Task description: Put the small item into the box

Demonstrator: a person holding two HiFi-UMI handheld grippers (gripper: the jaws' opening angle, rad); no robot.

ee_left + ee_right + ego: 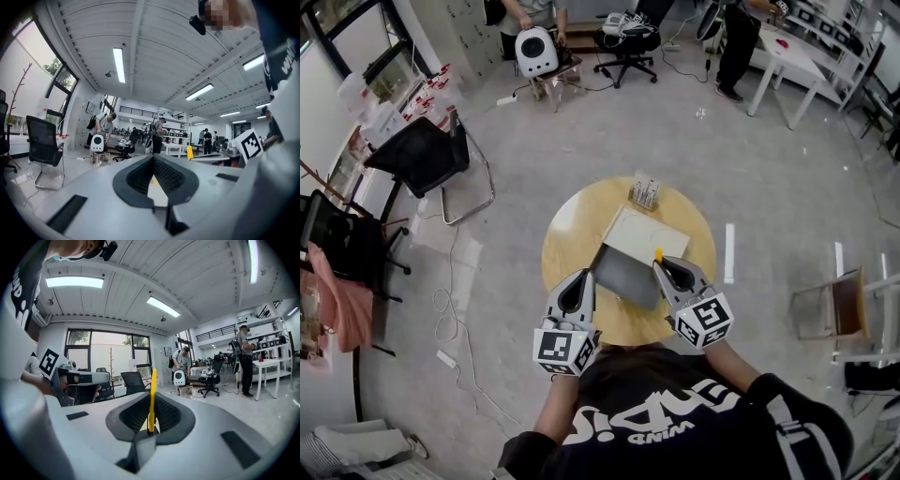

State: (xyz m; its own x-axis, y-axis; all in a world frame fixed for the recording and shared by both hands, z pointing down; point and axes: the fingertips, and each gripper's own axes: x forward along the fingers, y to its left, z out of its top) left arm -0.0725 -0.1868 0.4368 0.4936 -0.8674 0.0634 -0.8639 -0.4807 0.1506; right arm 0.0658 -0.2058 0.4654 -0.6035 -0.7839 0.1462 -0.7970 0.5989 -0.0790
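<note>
**A:** Where is the small item?

**B:** It's a thin yellow strip (152, 397) pinched edge-on between the jaws of the right gripper (662, 266), with its top poking up past their tips. From the head view it sits just at the right edge of the box (628, 275), close to the near corner of the pale flap.

**A:** And the other tong?

**B:** The jaws of the left gripper (585, 276) are drawn together at the tips with nothing between them. It sits just off the box's left edge. Both grippers tilt upward, so their own views look at the ceiling lights.

**A:** What is in the box?

**B:** I can't tell. It shows a grey part toward the person and a pale flat flap (643, 234) away from them, and nothing inside can be made out. It lies on a round wooden table (566, 236). Beyond the flap, near the far rim, stands a small rack (645, 193); its contents are too small to make out.

**A:** Any writing?

**B:** There is large white lettering on the person's black shirt (675, 417), but it is upside down from the head camera and I can't read it with confidence. Each gripper carries a marker cube with black-and-white square patterns, the right one (705, 322) and the left one (563, 349). They carry no words.
</note>
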